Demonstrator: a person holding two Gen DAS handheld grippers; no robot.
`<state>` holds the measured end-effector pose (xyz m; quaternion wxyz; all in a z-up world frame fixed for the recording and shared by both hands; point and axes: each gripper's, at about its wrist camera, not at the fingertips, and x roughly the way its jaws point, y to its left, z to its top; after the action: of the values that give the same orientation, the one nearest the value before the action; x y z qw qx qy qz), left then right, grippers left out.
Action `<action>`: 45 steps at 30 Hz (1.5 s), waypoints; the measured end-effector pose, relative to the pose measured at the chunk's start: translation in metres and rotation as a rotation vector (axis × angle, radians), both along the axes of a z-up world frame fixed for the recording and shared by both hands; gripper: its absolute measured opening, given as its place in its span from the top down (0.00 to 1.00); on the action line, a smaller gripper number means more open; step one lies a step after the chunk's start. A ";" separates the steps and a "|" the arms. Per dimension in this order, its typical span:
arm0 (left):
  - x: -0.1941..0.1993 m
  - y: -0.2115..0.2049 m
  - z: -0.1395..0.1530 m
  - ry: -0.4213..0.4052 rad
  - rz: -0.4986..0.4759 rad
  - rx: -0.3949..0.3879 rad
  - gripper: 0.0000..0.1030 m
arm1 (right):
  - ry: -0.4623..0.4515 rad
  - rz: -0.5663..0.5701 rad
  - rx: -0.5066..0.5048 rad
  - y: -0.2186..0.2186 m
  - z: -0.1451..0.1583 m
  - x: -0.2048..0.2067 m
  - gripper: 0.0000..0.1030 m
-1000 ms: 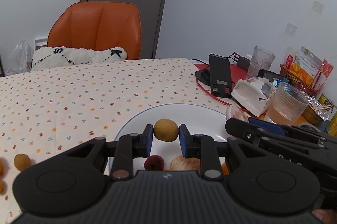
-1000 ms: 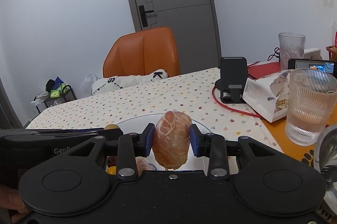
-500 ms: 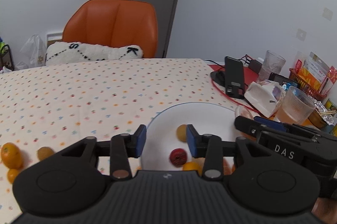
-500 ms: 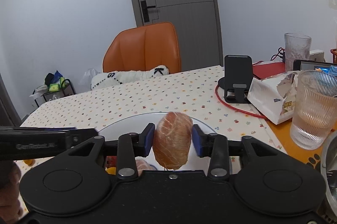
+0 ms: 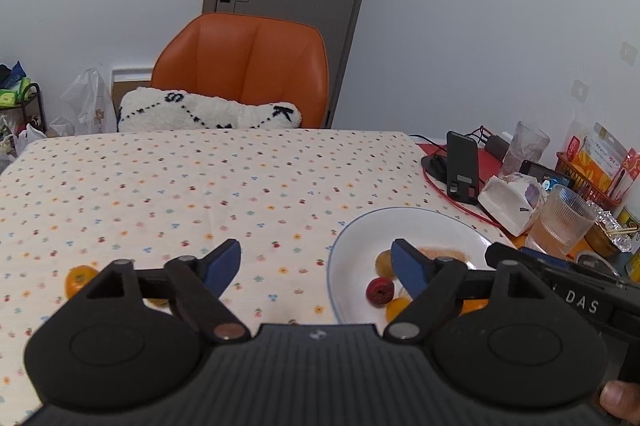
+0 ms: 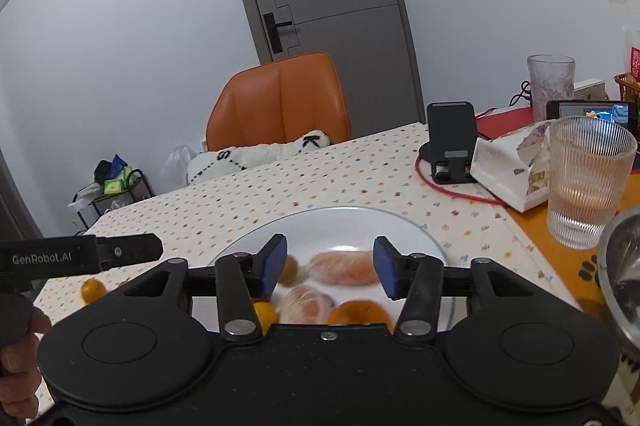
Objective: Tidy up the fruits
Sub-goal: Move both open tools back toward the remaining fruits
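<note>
A white plate (image 5: 420, 226) (image 6: 352, 226) lies on the dotted tablecloth. On it are a brown longan (image 5: 383, 263), a red fruit (image 5: 380, 290), a small orange fruit (image 5: 397, 308) and a peeled citrus (image 6: 346, 268) with another peeled piece (image 6: 302, 302) and an orange (image 6: 358, 312). My left gripper (image 5: 316, 268) is open and empty, raised left of the plate. My right gripper (image 6: 330, 264) is open above the plate, the peeled citrus lying below it. A small orange fruit (image 5: 80, 280) (image 6: 93, 290) lies loose on the cloth at left.
A ribbed glass (image 6: 588, 181) of water, a torn white packet (image 6: 512, 165), a black phone stand (image 6: 452, 141) with a red cable and a snack basket (image 5: 592, 177) crowd the right side. An orange chair (image 5: 244, 65) with a white cushion stands beyond the table.
The left gripper let go of the longan onto the plate, opened wide and drew back to the left. The right gripper opened and the peeled citrus now lies on the plate.
</note>
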<state>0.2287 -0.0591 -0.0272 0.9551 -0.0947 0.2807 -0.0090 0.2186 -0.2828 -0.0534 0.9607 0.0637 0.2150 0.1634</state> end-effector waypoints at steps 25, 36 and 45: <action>-0.076 0.045 0.010 -0.019 0.079 0.035 0.11 | -0.057 0.101 0.012 0.038 0.001 -0.057 0.00; -0.110 0.059 -0.007 0.007 0.104 0.011 0.11 | -0.025 0.172 0.003 0.051 -0.010 -0.071 0.00; -0.132 0.063 -0.030 0.033 0.107 0.009 0.13 | 0.008 0.209 0.007 0.062 -0.025 -0.080 0.00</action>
<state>0.0966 0.0035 -0.0568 0.9499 -0.1057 0.2907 0.0451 0.1382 -0.2211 -0.0784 0.9374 0.0452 0.2239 0.2630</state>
